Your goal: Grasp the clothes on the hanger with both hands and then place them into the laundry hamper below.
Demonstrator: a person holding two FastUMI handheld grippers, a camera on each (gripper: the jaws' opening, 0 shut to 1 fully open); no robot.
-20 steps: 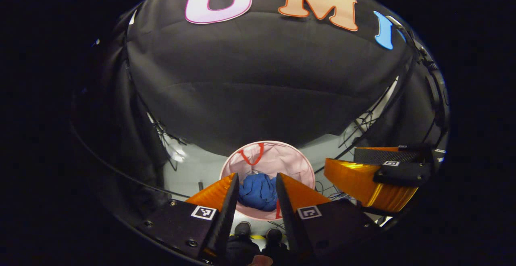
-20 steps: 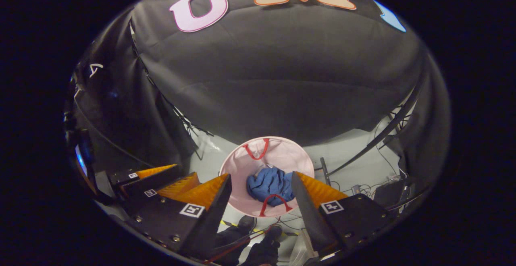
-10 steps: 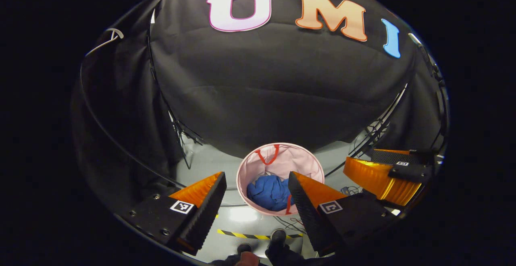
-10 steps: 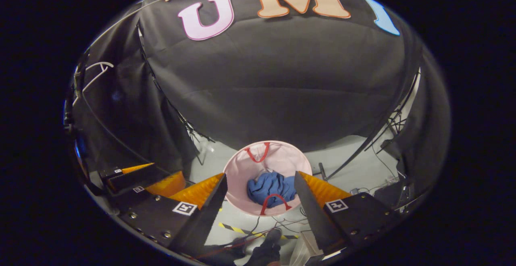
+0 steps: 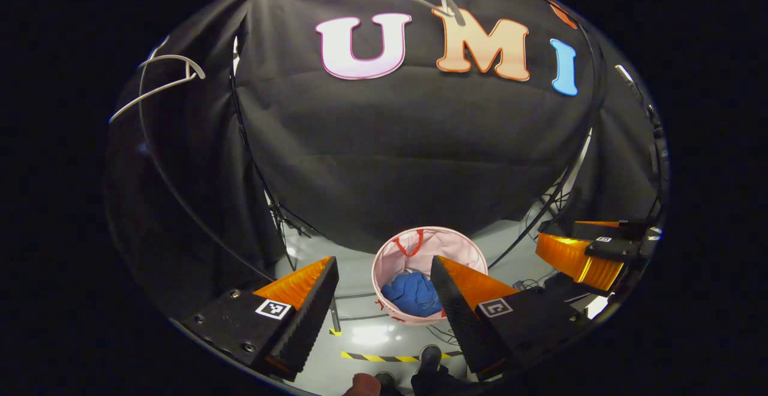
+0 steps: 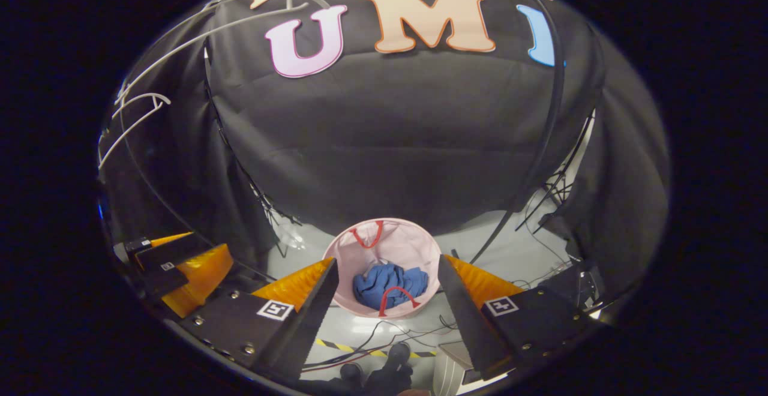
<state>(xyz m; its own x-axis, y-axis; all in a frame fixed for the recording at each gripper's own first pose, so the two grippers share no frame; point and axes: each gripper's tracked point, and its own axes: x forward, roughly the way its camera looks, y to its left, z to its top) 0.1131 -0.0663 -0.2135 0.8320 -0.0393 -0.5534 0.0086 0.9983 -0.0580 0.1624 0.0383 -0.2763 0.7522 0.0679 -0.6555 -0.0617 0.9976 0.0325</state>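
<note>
Left gripper view: my left hand-held gripper (image 5: 384, 294) hangs above the floor, fingers spread wide, nothing between them. Blue clothes (image 5: 414, 294) lie bunched inside the pink laundry hamper (image 5: 456, 249), so the drop looks done. Bare hanger (image 5: 159, 78) up left. Right hand-held gripper (image 5: 585, 258) off to the side.

Right gripper view: right hand-held gripper (image 6: 387, 300) also gaping, empty, framing the hamper (image 6: 414, 243). Clothes (image 6: 387, 282) sit under the hamper's red handle (image 6: 396, 297). Apart because release is over, I judge.
</note>
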